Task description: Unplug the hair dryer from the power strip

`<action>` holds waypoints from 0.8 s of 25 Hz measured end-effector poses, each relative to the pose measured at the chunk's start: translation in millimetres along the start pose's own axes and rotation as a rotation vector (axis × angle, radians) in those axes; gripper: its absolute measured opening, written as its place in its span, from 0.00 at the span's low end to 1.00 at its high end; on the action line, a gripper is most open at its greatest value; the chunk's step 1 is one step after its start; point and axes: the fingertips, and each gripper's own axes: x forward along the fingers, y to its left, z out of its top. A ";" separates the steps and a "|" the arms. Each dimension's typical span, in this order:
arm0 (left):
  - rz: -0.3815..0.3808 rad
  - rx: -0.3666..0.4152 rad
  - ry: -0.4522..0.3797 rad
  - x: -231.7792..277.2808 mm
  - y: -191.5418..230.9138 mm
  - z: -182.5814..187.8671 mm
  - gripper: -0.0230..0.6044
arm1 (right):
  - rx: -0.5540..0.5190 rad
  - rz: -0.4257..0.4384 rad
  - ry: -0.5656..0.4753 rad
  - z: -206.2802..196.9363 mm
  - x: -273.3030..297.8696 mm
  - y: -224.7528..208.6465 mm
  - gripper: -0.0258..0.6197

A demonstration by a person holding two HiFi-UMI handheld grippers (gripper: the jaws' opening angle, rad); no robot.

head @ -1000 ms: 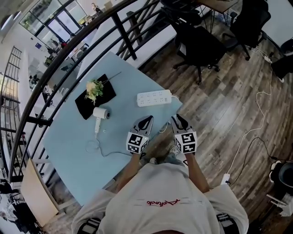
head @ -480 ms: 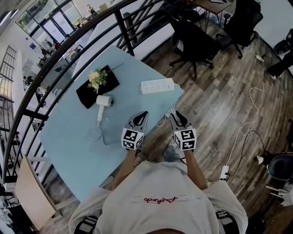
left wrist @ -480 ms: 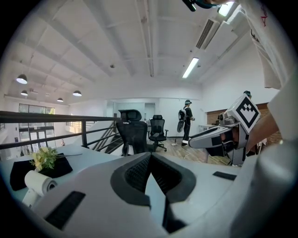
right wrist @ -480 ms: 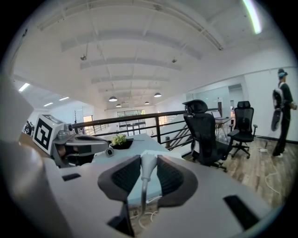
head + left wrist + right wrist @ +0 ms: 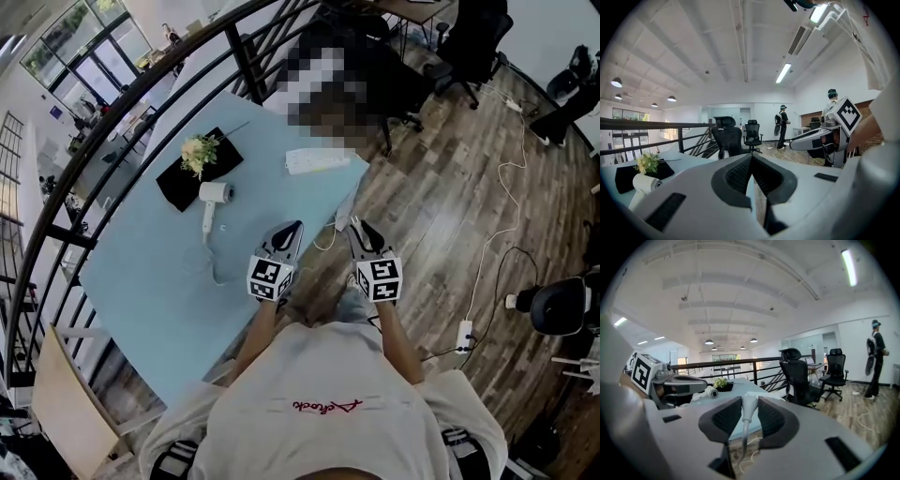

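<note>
A black mat [image 5: 173,192] with flowers [image 5: 199,150] lies on the table [image 5: 141,272]. The dryer [image 5: 214,194] rests just beside the mat. The left gripper [image 5: 292,228] hangs near the table's edge, its jaws pressed together on nothing. The strip [image 5: 319,161] sits at the far corner. The right gripper [image 5: 356,225] pinches the plug [image 5: 748,405] in narrow jaws, well apart from the strip, and the cord [image 5: 741,439] hangs below it.

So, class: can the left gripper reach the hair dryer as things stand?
Probably yes. The left gripper, shut and empty, is at the edge of the table, and nothing stands between it and the hair dryer. Its fingers would have to open first.
</note>
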 end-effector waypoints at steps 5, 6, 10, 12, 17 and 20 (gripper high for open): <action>-0.006 0.004 -0.012 -23.7 -14.3 -1.2 0.05 | -0.003 -0.010 -0.011 -4.3 -21.8 16.2 0.23; -0.008 0.004 -0.012 -27.9 -18.3 -2.5 0.05 | -0.003 -0.012 -0.010 -6.6 -26.6 18.8 0.23; -0.017 0.003 -0.007 -43.7 -35.4 -8.7 0.05 | 0.000 -0.022 -0.007 -16.5 -46.1 27.1 0.23; -0.025 0.004 -0.005 -50.1 -44.0 -12.0 0.05 | 0.001 -0.027 -0.012 -20.3 -54.4 31.3 0.23; -0.037 0.006 -0.004 -64.3 -63.5 -15.8 0.05 | 0.007 -0.028 -0.026 -24.4 -74.9 41.2 0.23; -0.034 0.010 -0.011 -69.1 -69.9 -12.8 0.05 | 0.002 -0.024 -0.028 -24.7 -82.5 43.4 0.23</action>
